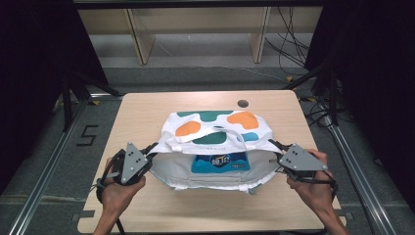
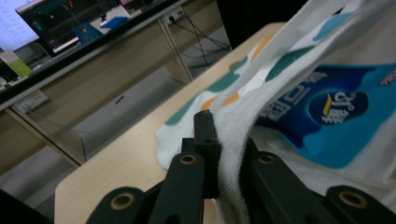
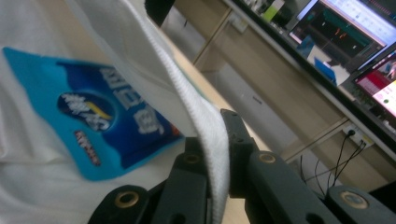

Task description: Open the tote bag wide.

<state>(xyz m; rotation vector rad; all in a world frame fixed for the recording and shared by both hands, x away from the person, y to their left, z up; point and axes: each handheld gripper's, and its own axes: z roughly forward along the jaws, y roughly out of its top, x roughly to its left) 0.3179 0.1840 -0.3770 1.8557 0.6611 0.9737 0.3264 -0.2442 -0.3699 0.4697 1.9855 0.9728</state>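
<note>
High view: the white cloth tote bag with orange and teal patches [image 1: 215, 132] lies mid-table, mouth stretched between left gripper [image 1: 150, 151] and right gripper [image 1: 275, 149].

Gripper views: each clamps the soft, limp rim [image 2: 231, 140] [image 3: 205, 126]; the blue packet [image 2: 327, 116] shows inside, probably light.

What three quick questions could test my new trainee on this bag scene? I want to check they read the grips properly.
1. True or false: both grippers are shut on the upper rim of the tote bag.
2. What lies inside the bag's open mouth?
A. a blue packet
B. a red can
C. a green bottle
3. Fill in: the round dark hole in the table lies beyond the bag, towards the person's ____ side.

Key
1. True: the left gripper and the right gripper each clamp the white fabric edge.
2. A: the blue packet.
3. Right: the hole.
</note>
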